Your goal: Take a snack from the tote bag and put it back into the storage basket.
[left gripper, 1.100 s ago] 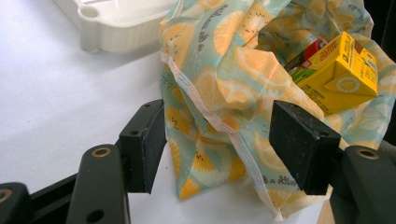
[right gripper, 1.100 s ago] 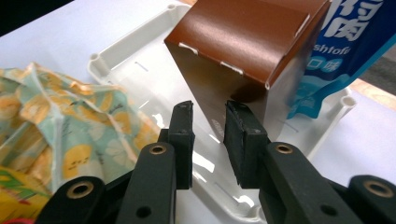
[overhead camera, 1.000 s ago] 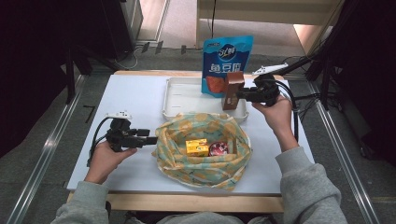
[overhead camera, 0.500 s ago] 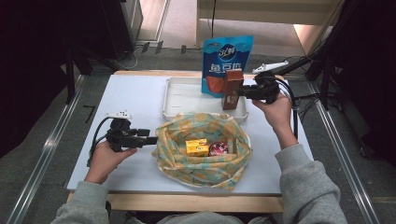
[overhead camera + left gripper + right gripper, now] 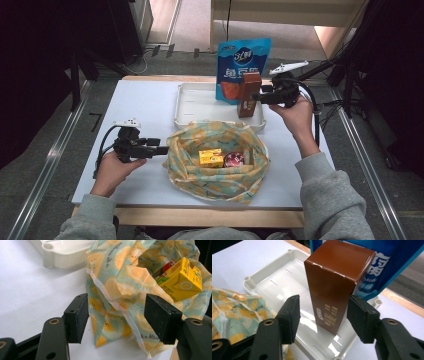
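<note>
Brown box [image 5: 333, 287] upright, long axis vertical, in white tray [image 5: 192, 102] (12 o'clock of table [image 5: 140, 100]). Right gripper [image 5: 323, 315] jaws just opened, straddling box, one pad clear.

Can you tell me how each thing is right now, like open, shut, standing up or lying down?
brown box: standing upright in the tray, let go.
white tray: flat on the table.
blue pouch: standing upright at the tray's back.
cloth bag: open on top.
yellow carton: lying inside the bag.
right gripper: jaws just opened, either side of the box.
left gripper: open, at the bag's edge.
</note>
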`<state>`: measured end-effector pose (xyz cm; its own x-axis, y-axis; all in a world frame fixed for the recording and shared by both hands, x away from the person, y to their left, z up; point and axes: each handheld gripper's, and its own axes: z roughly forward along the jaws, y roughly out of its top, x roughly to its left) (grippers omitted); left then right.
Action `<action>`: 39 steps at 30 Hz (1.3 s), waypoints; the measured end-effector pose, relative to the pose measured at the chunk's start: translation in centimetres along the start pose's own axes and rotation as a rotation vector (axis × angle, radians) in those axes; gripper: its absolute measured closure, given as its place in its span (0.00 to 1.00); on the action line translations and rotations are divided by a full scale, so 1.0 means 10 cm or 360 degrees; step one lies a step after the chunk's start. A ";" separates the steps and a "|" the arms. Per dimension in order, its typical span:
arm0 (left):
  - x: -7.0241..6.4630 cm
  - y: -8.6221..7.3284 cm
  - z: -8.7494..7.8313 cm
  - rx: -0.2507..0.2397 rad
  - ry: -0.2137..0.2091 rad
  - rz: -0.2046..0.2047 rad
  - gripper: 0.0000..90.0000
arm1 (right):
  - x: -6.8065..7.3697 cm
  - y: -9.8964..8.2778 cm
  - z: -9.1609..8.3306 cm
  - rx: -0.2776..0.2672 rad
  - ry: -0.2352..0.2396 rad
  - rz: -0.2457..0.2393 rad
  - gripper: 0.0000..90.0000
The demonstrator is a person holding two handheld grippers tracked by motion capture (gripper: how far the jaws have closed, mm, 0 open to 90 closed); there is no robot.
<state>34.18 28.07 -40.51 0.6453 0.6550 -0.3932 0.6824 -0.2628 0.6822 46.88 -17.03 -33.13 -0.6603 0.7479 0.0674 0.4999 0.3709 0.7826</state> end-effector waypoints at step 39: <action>0.00 0.00 0.00 0.0002 -0.0012 -0.0004 0.41 | -0.11 0.51 0.30 0.0241 0.0179 -0.0244 0.21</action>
<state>34.22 28.06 -40.53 0.6463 0.6502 -0.3995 0.6843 -0.2621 0.6805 51.89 -14.31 -31.04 -0.7891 0.6135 0.0303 0.4618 0.5599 0.6879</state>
